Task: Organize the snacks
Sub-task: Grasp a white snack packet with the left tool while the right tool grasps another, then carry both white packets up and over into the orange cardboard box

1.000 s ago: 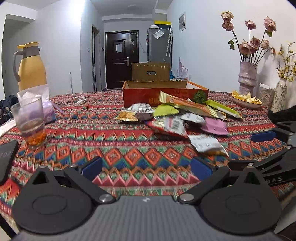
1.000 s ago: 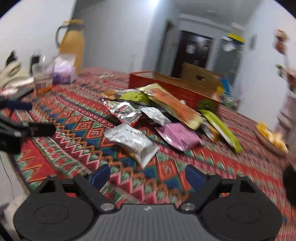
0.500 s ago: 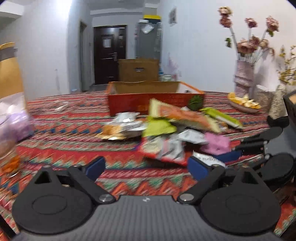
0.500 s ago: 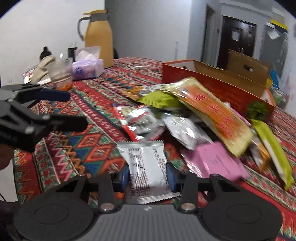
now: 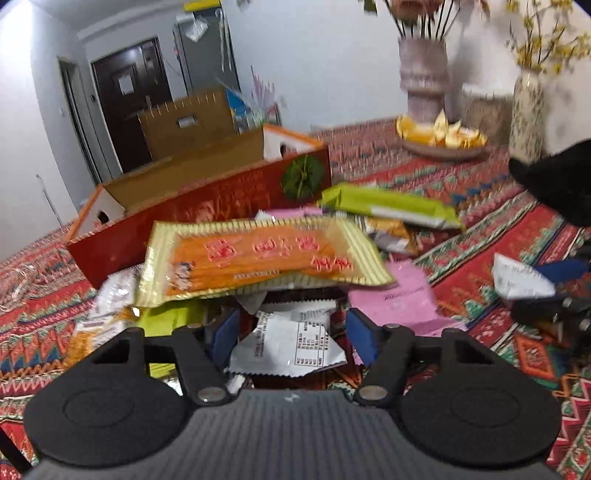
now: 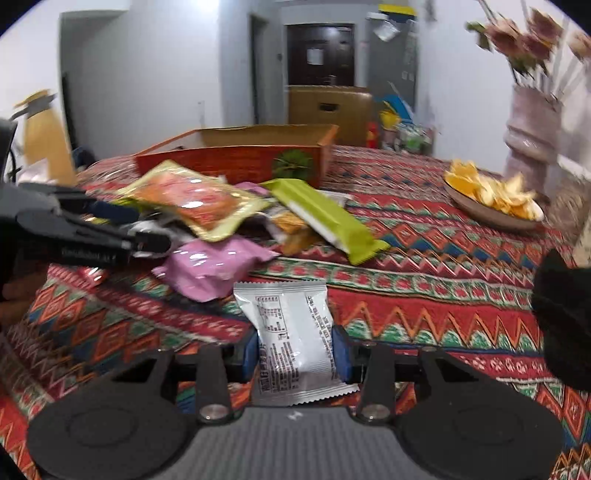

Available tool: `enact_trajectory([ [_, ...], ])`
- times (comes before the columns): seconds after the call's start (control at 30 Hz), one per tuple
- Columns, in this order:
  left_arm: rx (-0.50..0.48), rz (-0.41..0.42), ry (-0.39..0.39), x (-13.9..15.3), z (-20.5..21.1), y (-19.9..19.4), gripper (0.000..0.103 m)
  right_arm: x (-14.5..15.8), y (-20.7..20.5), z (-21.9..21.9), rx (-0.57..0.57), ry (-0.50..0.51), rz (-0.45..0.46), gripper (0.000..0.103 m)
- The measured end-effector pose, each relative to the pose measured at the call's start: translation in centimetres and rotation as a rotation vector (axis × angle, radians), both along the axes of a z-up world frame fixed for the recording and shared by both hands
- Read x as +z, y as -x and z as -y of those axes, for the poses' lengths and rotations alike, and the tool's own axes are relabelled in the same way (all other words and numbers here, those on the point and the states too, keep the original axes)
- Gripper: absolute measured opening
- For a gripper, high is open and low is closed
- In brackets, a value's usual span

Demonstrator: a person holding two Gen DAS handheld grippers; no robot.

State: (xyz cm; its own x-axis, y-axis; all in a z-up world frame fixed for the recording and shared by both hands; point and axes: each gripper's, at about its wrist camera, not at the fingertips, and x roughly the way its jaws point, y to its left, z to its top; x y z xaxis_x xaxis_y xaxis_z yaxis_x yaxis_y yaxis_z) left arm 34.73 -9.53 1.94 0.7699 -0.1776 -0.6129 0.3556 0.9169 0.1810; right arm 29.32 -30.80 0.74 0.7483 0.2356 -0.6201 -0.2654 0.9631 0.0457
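Snacks [image 6: 207,206] — crinkly foil | right fingers [image 6: 340,354] clamp silver packet [image 6: 291,332] | left fingers [image 5: 360,332] closing, apart

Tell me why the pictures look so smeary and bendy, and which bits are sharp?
Left wrist view: the flower vase and yellow-orange snack bag are smeared by motion blur; the left gripper stays crisp. Right wrist view: the flowers and yellow jug blur, while the silver packet in the right gripper is sharp. Both fisheye views curve the walls, with dark corners.
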Motion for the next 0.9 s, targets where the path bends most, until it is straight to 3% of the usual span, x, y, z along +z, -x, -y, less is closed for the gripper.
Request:
enact_trajectory([
  [0.07, 0.019, -0.003, -0.007, -0.2, 0.3, -0.2, 0.057, -0.2, -0.6, 0.0, -0.014, -0.02, -0.005, 0.044],
  [0.1, 0.029, -0.007, -0.001, -0.3, 0.4, -0.4, 0.046, -0.4, -0.7, 0.2, -0.013, -0.024, -0.003, 0.045],
  [0.3, 0.076, -0.062, 0.069, -0.1, 0.5, 1.3, 0.041, -0.8, -0.6, 0.0, 0.0, -0.033, 0.017, 0.061],
  [0.37, 0.099, -0.068, 0.091, 0.1, 0.1, 2.7, 0.041, -0.9, -0.9, 0.5, -0.038, -0.046, 0.0, 0.093],
  [0.4, 0.104, -0.07, 0.101, 0.1, 0.0, 3.3, 0.042, -1.0, -1.0, 0.7, -0.056, -0.052, -0.01, 0.098],
  [0.5, 0.104, -0.081, 0.117, -0.4, -0.2, 4.9, 0.044, -1.0, -1.0, 1.6, -0.077, -0.099, -0.011, 0.099],
  [0.63, 0.139, -0.077, 0.102, -1.5, -0.2, 5.0, 0.056, -1.1, -1.3, 0.5, -0.066, -0.031, -0.021, 0.103],
  [0.67, 0.142, -0.07, 0.104, -1.5, -0.1, 5.0, 0.056, -1.2, -1.3, 0.1, -0.066, -0.007, -0.023, 0.103],
  [0.77, 0.151, -0.068, 0.127, -1.6, -0.3, 4.8, 0.042, -1.3, -1.5, -0.5, -0.064, 0.037, -0.024, 0.103],
  [0.9, 0.186, -0.047, 0.117, -0.6, -0.4, 6.3, 0.041, -1.3, -1.1, -0.5, -0.068, 0.039, -0.024, 0.103],
])
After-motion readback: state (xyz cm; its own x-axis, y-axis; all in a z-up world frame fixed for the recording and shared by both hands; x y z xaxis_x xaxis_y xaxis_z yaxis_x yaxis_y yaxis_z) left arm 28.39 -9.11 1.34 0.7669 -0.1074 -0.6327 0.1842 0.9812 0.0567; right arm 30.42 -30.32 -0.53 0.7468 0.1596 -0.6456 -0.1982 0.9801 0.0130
